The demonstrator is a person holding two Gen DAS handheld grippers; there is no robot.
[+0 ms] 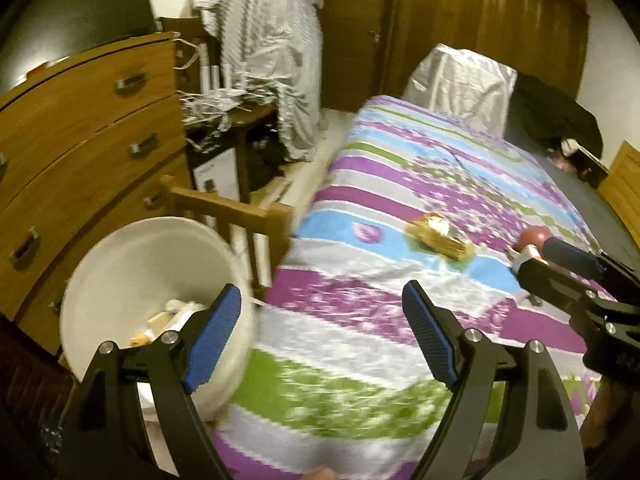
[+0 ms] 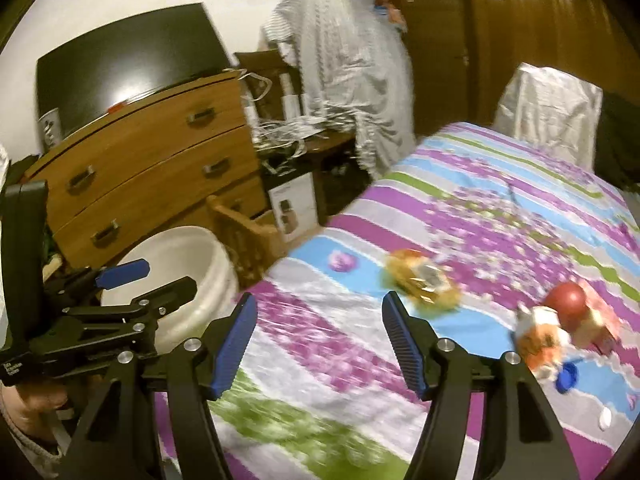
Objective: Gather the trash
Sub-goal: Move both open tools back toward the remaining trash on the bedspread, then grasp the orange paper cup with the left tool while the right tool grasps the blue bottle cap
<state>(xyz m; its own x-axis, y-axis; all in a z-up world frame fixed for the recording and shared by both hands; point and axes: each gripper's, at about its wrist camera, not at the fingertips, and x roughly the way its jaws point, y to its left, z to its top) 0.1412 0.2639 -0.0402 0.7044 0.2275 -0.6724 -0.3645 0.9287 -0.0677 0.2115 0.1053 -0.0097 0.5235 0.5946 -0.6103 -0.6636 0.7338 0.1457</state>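
A white bucket (image 1: pixel 132 280) stands beside the bed with scraps of trash inside; it also shows in the right wrist view (image 2: pixel 192 256). On the striped bedspread (image 1: pixel 360 320) lie a crumpled gold wrapper (image 1: pixel 440 236), a red ball-like item (image 2: pixel 568 300), an orange-white wrapper (image 2: pixel 540 336), a pink carton (image 2: pixel 600 320) and a blue cap (image 2: pixel 566 376). My left gripper (image 1: pixel 320 336) is open and empty over the bed edge next to the bucket. My right gripper (image 2: pixel 320 340) is open and empty above the bed, short of the gold wrapper (image 2: pixel 424 280).
A wooden dresser (image 1: pixel 80 128) stands left of the bucket. A wooden chair back (image 1: pixel 224 208) sits between bucket and bed. A cluttered side table (image 1: pixel 224 112), draped grey cloth (image 1: pixel 272 40) and wardrobe doors (image 1: pixel 460 12) are behind. A covered pillow (image 1: pixel 460 84) lies at the bed's head.
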